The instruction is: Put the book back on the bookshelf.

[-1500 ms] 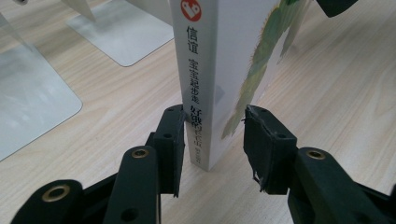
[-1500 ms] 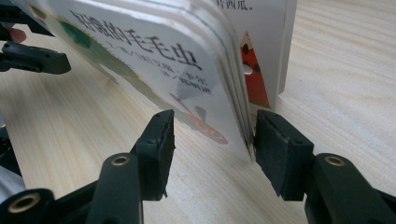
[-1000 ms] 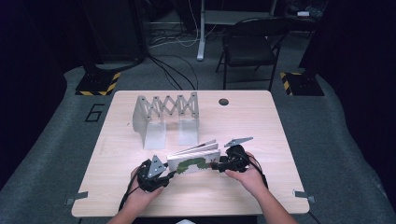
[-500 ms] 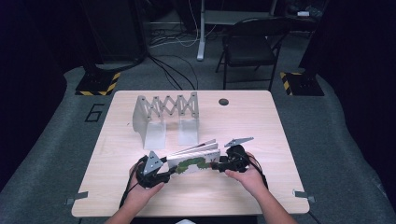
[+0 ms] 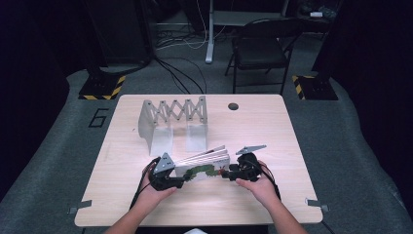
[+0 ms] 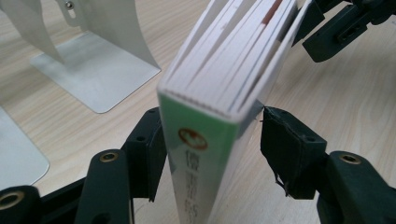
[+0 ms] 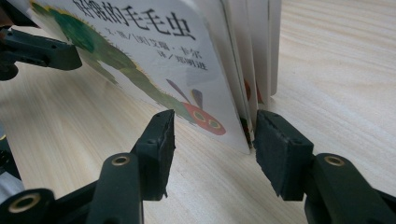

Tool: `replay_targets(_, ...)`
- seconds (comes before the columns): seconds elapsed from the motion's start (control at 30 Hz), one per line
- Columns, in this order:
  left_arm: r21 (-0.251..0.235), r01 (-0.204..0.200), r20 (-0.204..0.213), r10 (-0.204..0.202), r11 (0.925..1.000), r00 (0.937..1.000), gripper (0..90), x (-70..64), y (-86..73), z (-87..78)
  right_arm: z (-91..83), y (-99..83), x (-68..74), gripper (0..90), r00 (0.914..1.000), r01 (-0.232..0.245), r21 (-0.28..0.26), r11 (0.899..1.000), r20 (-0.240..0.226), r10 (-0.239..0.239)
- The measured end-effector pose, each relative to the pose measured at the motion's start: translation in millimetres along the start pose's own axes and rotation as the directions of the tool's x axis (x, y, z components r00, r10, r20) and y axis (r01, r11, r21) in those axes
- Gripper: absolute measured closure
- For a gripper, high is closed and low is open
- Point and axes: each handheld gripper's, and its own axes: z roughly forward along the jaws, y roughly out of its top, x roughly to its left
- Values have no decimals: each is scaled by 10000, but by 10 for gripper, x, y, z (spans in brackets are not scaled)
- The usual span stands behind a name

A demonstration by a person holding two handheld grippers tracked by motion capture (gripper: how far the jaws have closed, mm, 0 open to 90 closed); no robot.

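The left claw (image 6: 212, 140) and the right claw (image 7: 212, 140) sit spread around the ends of the book (image 5: 202, 167), not pinching yet, so it may tip over toward the metal bookend (image 5: 173, 122).

light: table (image 5: 272, 126) bright, surroundings dark | shadows: soft | blur: near book (image 6: 219, 70) edge, tongs sharp

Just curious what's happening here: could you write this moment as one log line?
thick caterpillar board book upright on wooden table | left gripper at spine end, jaws astride | right gripper at page end, jaws astride | metal rack behind
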Motion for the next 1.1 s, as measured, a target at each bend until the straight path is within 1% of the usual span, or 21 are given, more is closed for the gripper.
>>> replay_targets(0.03,-16,-80,40,80,10000,10000,414,8,8,8,-7,-3,-7,481,10000,36,-26,10000,47,-36)
replay_targets(0.07,-69,-3,92,3,10000,10000,414,4,15,17,-12,-7,-11,481,10000,7,-74,10000,37,-7)
replay_targets(0.1,-122,-50,131,51,9999,9999,414,8,27,22,-21,-11,-16,482,9999,-46,-94,9999,96,47)
replay_targets(0.13,-125,-2,258,5,9999,9997,415,2,37,24,-24,-14,-28,481,10000,-14,-165,9999,72,15)
replay_targets(0.17,-175,-167,213,171,9997,9996,414,7,51,29,-34,-20,-30,481,9999,-122,-164,9998,78,123)
replay_targets(0.2,-200,-121,304,127,9997,9995,415,-2,60,39,-40,-22,-39,481,9998,-144,-187,9997,94,146)
replay_targets(0.23,-256,-182,352,191,9995,9992,415,2,68,44,-44,-27,-48,481,9999,-124,-229,9997,100,126)
replay_targets(0.27,-312,-121,431,134,9994,9990,416,1,71,55,-48,-30,-42,481,9995,-284,-233,9993,123,287)
replay_targets(0.37,-246,-131,560,145,9996,9983,422,6,70,87,-51,-37,-47,481,9996,-255,-279,9993,142,259)
replay_targets(0.43,-274,-179,594,195,9995,9980,431,-3,67,108,-52,-41,-40,481,9993,-329,-255,9991,140,332)
replay_targets(0.47,-294,-290,534,305,9991,9981,436,-2,69,113,-52,-43,-42,481,9995,-284,-251,9993,140,287)
replay_targets(0.57,-309,-204,556,221,9993,9982,437,-9,70,116,-52,-45,-44,481,9994,-289,-231,9993,158,293)
replay_targets(0.67,-296,-263,475,277,9992,9985,464,-10,76,101,-52,-43,-46,481,9992,-363,-256,9990,169,367)
replay_targets(0.7,-274,-240,501,254,9993,9984,471,-22,77,92,-49,-40,-54,481,9995,-247,-276,9993,164,251)
replay_targets(0.77,-381,-412,454,429,9984,9980,513,-37,83,74,-43,-37,-49,481,9995,-281,-270,9992,129,285)
replay_targets(0.83,-417,-394,493,414,9984,9979,543,-71,85,54,-36,-31,-47,481,9996,-236,-251,9994,118,239)
replay_targets(0.93,-415,-489,448,507,9979,9977,580,-108,86,44,-26,-25,-46,481,9998,-162,-247,9996,85,165)
replay_targets(0.97,-352,-679,348,691,9971,9970,592,-153,84,38,-12,-20,-41,480,9998,-160,-222,9996,80,162)
replay_targets(1.03,-397,-832,155,839,9957,9964,614,-197,79,40,-4,-14,-35,474,9998,-171,-202,9997,79,172)
replay_targets(1.07,-363,-793,234,802,9962,9965,624,-212,80,37,-5,-13,-38,472,9999,-113,-187,9998,123,115)
replay_targets(1.1,-345,-853,208,860,9958,9961,632,-222,81,36,-6,-13,-33,471,9997,-198,-175,9996,107,200)
